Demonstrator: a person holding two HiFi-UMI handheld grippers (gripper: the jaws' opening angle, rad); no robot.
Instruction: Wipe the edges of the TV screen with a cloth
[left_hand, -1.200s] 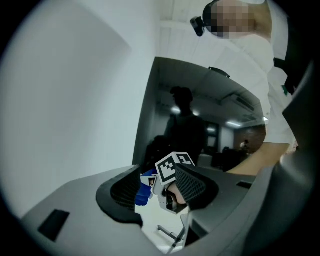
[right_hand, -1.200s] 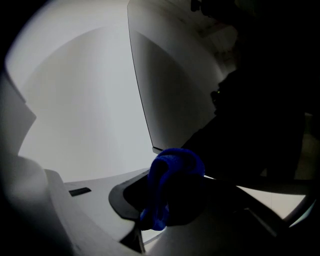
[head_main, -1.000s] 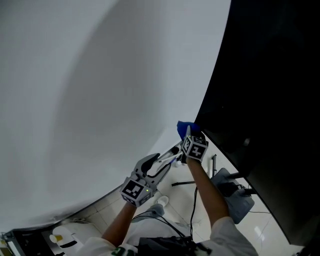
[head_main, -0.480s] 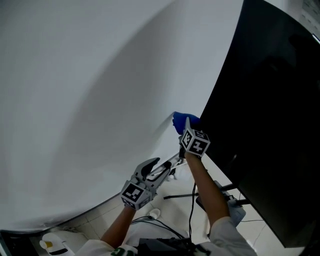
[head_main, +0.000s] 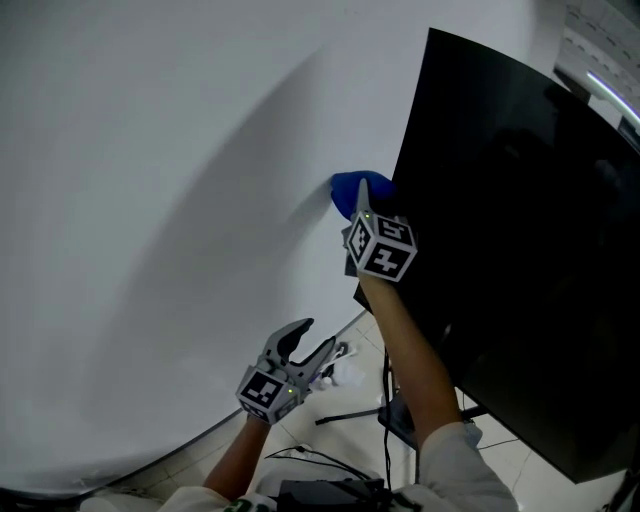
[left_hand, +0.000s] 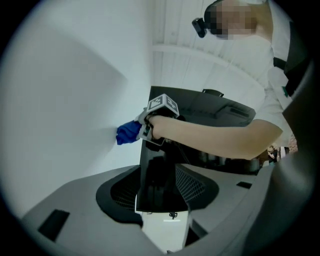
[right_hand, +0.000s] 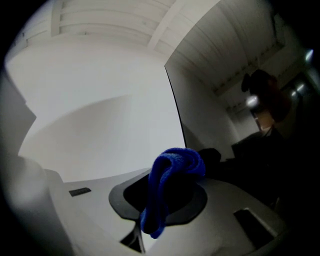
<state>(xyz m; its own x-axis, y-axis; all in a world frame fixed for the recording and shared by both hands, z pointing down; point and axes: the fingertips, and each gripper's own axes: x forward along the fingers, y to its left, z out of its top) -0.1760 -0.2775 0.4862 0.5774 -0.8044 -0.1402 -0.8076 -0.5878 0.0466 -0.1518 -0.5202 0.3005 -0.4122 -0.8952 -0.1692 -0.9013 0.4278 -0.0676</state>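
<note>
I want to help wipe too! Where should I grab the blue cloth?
Probably its bunched middle, where the right gripper pinches the cloth: it's a thick wad there, and a loop sticks out free to rub the TV edge. Come from below, alongside that edge.

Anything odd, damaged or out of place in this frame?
Nothing stands out. The right gripper is shut on the blue cloth at the TV edge nearest the white wall; the dark screen shows no cracks or marks. The left gripper hangs open and empty lower down.
</note>
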